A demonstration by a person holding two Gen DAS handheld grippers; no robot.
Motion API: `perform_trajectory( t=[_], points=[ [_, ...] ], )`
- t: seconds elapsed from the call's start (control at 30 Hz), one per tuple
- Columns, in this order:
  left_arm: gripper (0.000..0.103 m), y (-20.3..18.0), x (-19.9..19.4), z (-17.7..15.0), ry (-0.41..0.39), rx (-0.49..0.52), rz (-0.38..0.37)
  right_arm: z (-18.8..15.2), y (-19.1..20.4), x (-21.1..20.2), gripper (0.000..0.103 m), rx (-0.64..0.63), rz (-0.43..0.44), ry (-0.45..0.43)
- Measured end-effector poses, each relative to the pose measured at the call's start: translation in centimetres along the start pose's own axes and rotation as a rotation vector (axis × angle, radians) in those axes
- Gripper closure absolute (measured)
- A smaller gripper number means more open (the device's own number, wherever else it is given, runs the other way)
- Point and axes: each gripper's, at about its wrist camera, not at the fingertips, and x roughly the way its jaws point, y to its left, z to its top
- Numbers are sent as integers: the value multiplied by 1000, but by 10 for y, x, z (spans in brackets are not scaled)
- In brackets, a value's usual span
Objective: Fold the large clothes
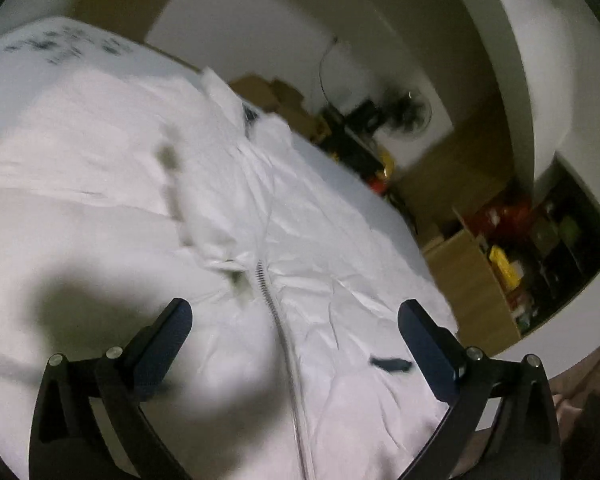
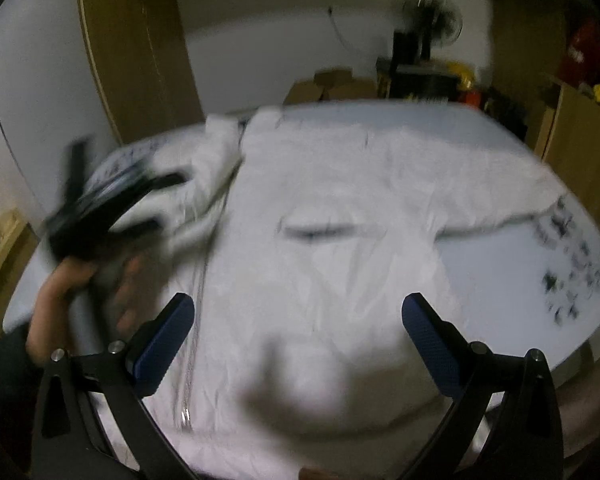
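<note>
Boxes [image 1: 476,280] of cardboard beside the bed [image 1: 40,64] hold red and yellow packs. Your white zip jacket [image 1: 320,264] lies spread flat on the bed. Your left tool [image 1: 295,320] and right tool [image 2: 298,316] are both wide over it, holding nothing.

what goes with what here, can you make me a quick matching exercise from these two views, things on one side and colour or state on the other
Things:
1. jacket
2. zipper
3. left gripper
4. fan

Colour or state:
a. metal, running down the front of the garment
b. dark, standing behind the bed
c. white, spread out on the bed
d. open, nothing between the pads

Pairs: 1-c, 2-a, 3-d, 4-b
</note>
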Motion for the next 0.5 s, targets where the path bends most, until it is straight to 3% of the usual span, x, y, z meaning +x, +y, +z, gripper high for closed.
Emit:
perform_trajectory(
  t=[0.13,0.2,0.27,0.37,0.43,0.5],
  points=[
    [0,14,-91,-20,-148,21,144,47,49,20,0,-103,19,-12],
    [0,22,-135,-37,-253,57,200,67,90,48,0,-201,5,9],
    [0,35,-164,-52,-300,55,228,83,138,92,0,-303,-29,52],
    [0,56,-195,-71,-311,-13,209,92,193,157,1,-394,-38,159],
    [0,63,-206,-78,-301,-56,179,94,221,202,9,-415,-37,244],
    [0,75,-218,-78,-307,-91,146,96,238,233,11,-453,-104,242]
  ],
)
